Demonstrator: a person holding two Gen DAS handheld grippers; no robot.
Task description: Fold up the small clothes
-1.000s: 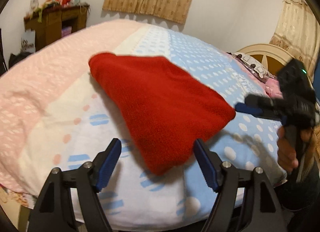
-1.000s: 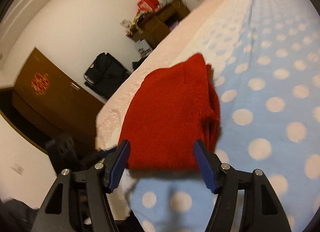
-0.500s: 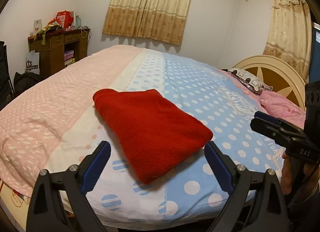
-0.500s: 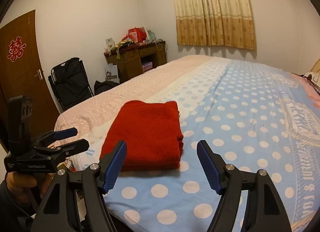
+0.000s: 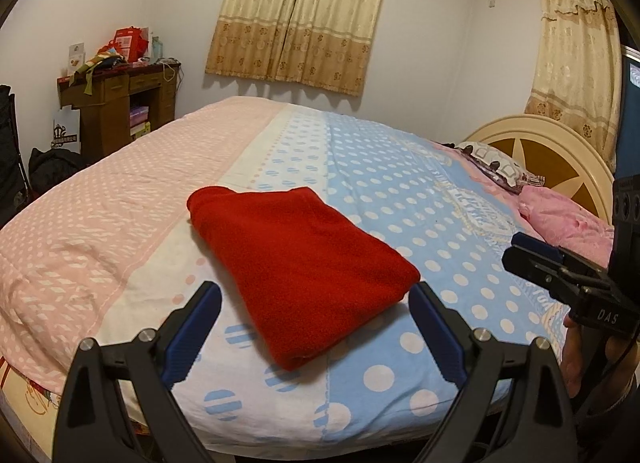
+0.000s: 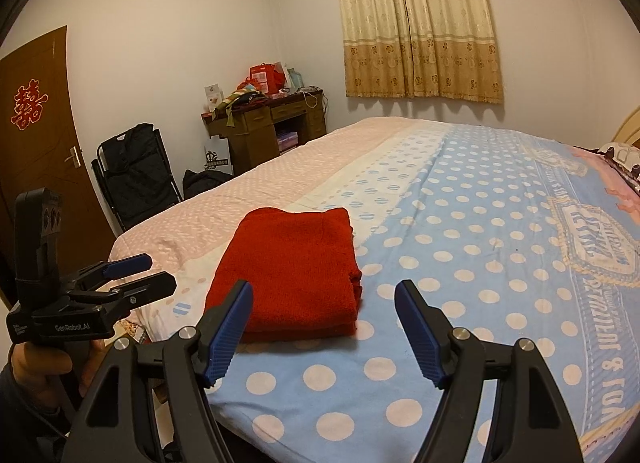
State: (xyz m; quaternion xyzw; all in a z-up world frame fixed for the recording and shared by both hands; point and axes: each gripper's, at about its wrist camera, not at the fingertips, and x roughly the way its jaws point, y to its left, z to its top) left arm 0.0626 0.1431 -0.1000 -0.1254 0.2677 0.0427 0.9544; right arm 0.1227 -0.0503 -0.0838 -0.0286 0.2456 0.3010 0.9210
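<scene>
**Inspector A:** Largest item first. The bed [image 5: 360,167] fills both views, its cover pink on one side, white down the middle, and blue with white dots on the other. A cream and brown headboard [image 5: 552,151] stands at its far right end in the left wrist view.

**Inspector B:** Confirmed. Around the bed: curtains [image 6: 420,23] on the wall beyond it, a brown door [image 6: 40,135] past its left corner in the right wrist view, a cluttered wooden desk [image 6: 268,123] against the wall behind it, and a black folding chair [image 6: 136,171] between desk and door.

**Inspector A:** The task item?

**Inspector B:** One folded red garment [image 5: 296,267] lies flat on the bed near its near edge, across the white band and reaching into the blue. Neat rectangle, layered edges visible on its right side in the right wrist view. Nothing touches it.

**Inspector A:** The tools?

**Inspector B:** Left gripper [image 5: 316,327] is spread wide and carries nothing; the garment's near corner shows between its blue pads, clear of both. Right gripper [image 6: 324,327] has its jaws apart and empty too, held just short of the garment. Each is held by a hand [image 6: 24,367] at the bed's near edge.
</scene>
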